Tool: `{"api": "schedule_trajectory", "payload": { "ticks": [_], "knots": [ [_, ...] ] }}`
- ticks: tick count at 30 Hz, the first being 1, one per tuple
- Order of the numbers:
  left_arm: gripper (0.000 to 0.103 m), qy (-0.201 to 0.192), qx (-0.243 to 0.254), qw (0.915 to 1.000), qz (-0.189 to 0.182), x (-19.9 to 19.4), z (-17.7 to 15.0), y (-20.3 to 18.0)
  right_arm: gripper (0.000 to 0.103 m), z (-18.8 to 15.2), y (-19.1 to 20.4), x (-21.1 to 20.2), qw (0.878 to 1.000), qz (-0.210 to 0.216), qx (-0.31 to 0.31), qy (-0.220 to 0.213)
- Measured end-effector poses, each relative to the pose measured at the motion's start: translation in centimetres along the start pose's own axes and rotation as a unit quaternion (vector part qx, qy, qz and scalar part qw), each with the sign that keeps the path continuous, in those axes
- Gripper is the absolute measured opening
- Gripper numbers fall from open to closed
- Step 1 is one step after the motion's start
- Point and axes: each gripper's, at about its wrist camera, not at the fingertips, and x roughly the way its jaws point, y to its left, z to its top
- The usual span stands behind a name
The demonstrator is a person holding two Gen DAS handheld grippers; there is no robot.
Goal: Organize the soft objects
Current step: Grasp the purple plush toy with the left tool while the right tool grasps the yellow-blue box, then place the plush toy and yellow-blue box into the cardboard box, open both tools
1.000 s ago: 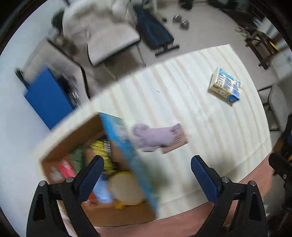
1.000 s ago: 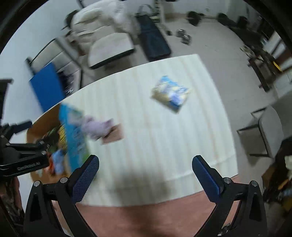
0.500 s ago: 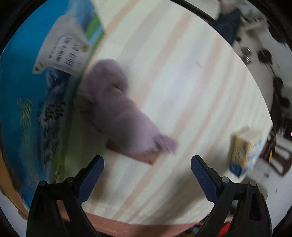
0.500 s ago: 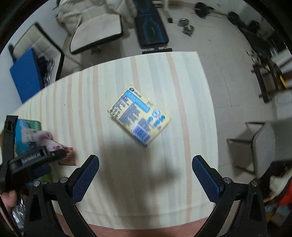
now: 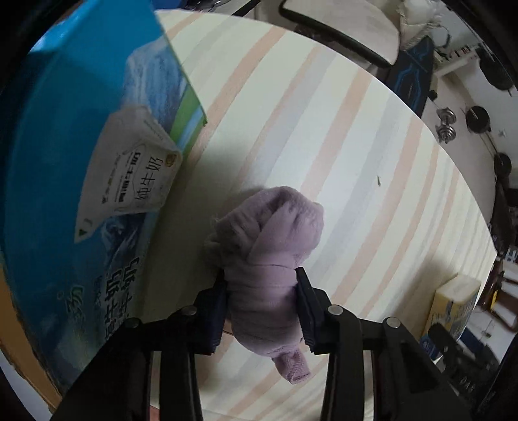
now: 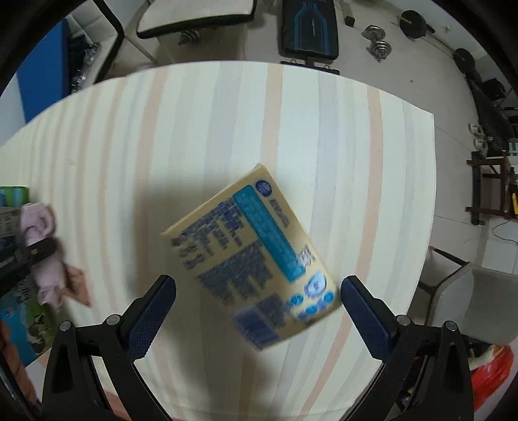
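Observation:
My left gripper [image 5: 260, 285] is shut on a rolled lilac sock bundle [image 5: 272, 259] lying on the striped tablecloth [image 5: 356, 162], right beside the blue milk carton box [image 5: 81, 178]. The same sock [image 6: 42, 252] shows at the far left of the right wrist view with the left gripper on it. My right gripper [image 6: 255, 304] is open and empty, hovering just above a yellow and blue soft tissue pack [image 6: 255, 259] that lies flat between the jaws' line.
The tissue pack also shows at the right edge of the left wrist view [image 5: 453, 311]. A brown card tag [image 6: 77, 285] lies by the sock. Chairs, a blue bench [image 6: 309, 27] and dumbbells [image 6: 378, 40] stand on the floor beyond the table's far edge.
My left gripper has dropped to the sock and shut on it. My right gripper has moved down and forward over the tissue pack, still open.

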Motion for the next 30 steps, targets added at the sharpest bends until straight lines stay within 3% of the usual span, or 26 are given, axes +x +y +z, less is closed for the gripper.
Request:
{"api": "schedule_trajectory", "payload": {
  "ticks": [1, 3, 4, 13, 19, 30],
  "knots": [
    [0.034, 0.000, 0.007, 1.0000, 0.000, -0.1, -0.1, -0.2, 0.102, 0.1, -0.1, 0.4, 1.000, 0.010, 0.000, 0.005],
    [0.034, -0.001, 0.020, 0.9998, -0.003, -0.3, -0.8, -0.7, 0.087, 0.1, -0.5, 1.0, 0.999, 0.026, 0.014, 0.016],
    [0.033, -0.002, 0.027, 0.9996, -0.004, -0.3, -0.9, -0.8, 0.071, 0.0, -0.7, 1.3, 0.999, 0.023, 0.018, 0.018],
    [0.033, -0.047, 0.108, 0.9930, -0.014, -3.3, -2.6, -3.6, 0.067, -3.4, -1.4, 0.4, 0.997, 0.059, 0.052, -0.003],
    [0.033, -0.061, 0.141, 0.9869, -0.048, -6.2, -5.4, -1.6, 0.066, -7.6, -0.1, -2.6, 0.993, 0.100, 0.053, -0.036],
    [0.033, -0.103, 0.173, 0.9750, -0.093, -13.6, -7.7, 4.1, 0.066, -15.2, 6.2, -10.2, 0.980, 0.162, 0.055, -0.097]
  ]
}}
